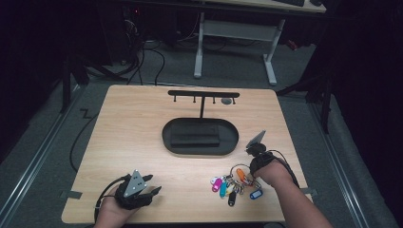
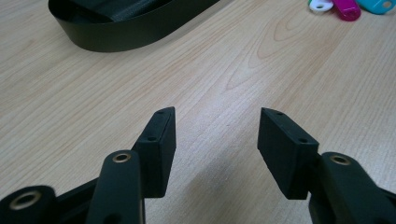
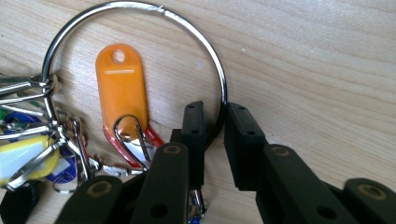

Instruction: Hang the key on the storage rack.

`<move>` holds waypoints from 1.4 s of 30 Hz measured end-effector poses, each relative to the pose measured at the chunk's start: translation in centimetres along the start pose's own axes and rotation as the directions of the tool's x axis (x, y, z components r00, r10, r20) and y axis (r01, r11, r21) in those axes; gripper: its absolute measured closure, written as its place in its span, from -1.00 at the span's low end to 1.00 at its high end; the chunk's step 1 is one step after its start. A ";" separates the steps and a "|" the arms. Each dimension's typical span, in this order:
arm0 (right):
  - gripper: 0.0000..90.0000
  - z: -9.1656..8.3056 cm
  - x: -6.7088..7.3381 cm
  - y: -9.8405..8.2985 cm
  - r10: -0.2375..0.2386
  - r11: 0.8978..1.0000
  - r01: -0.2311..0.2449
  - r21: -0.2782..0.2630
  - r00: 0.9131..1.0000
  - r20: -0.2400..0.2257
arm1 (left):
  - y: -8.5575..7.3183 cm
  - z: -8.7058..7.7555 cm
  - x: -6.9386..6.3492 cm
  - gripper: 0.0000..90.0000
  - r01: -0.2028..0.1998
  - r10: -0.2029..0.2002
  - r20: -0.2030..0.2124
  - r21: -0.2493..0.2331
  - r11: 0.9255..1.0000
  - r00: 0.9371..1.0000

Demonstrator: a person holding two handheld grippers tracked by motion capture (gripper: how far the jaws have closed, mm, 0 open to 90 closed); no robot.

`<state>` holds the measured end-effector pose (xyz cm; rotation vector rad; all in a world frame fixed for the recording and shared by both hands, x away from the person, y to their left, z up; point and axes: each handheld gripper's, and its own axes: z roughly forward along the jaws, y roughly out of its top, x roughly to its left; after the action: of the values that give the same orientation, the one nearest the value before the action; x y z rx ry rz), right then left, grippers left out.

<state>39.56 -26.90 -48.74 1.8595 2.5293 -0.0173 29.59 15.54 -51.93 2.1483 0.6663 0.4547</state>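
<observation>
Key ring (image 3: 140,28), a large steel loop carrying a bunch of coloured tags (image 1: 228,184), is seen lying flat on the wooden surface (image 1: 142,142) near its front right corner. In the right gripper view an orange tag (image 3: 120,86) lies inside the loop, with red, yellow and blue tags bunched to one side.

Right hand-held gripper (image 3: 212,140): jaws drawn almost together astride the wire of the loop, one pad inside it and one outside. The wire is judged to be pinched, though the bunch is not yet lifted.

Left hand-held gripper (image 2: 217,140): jaws held wide apart with nothing between them, resting low over bare wood at the front left, well apart from the bunch.

Behind, at mid-surface, a black oval tray (image 1: 166,137) is noted, with a post rising from it to a crossbar with small hooks (image 1: 203,95).

Step in hand, as judged: the grasp on the loop, just being secured. The next move is expected to call for a straight lift so that the tags hang free, then a carry toward the crossbar. The loop must be kept open-side toward a hook. A thin wire may swivel or slip in flat pads, so a firm pinch and a slow rise are advised.
</observation>
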 end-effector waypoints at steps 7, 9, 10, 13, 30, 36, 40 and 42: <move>0.93 0.0 1.1 0.0 -0.127 0.992 0.127 0.005 0.989 0.072 | 0.0 -0.1 0.1 0.06 -0.003 0.003 -0.005 -0.005 1.000 1.000; 0.93 -0.8 1.6 -0.1 -0.166 0.986 0.167 -0.006 0.983 0.079 | -0.1 -0.1 0.2 0.06 0.007 -0.007 -0.006 -0.006 1.000 1.000; 0.93 -0.8 1.6 -0.1 -0.166 0.986 0.167 -0.006 0.983 0.079 | -0.1 -0.1 0.2 0.06 0.007 -0.007 -0.006 -0.006 1.000 1.000; 0.93 -2.3 1.6 -0.2 -0.185 0.982 0.187 -0.021 0.980 0.075 | -0.2 -0.2 0.3 0.06 0.007 -0.008 -0.005 -0.011 1.000 1.000; 0.94 -9.0 2.4 -2.4 -0.292 0.943 0.300 -0.143 0.953 0.074 | -0.5 -0.3 0.8 0.06 0.031 -0.031 -0.011 -0.020 0.999 0.999; 0.95 -11.8 2.1 -3.2 -0.290 0.934 0.301 -0.192 0.953 0.082 | -0.6 -0.1 0.6 0.06 0.026 -0.026 0.001 -0.020 0.999 1.000; 0.95 -13.3 1.9 -3.4 -0.287 0.933 0.302 -0.198 0.953 0.099 | -0.6 -0.1 0.6 0.06 0.023 -0.023 0.000 -0.018 1.000 1.000; 0.95 -14.1 1.7 -3.5 -0.282 0.931 0.299 -0.207 0.953 0.109 | -0.6 -0.1 0.6 0.06 0.026 -0.026 0.000 -0.020 0.999 1.000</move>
<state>35.81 -26.15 -34.67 1.3682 2.6037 0.1812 29.84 16.32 -52.28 2.1190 0.6858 0.4456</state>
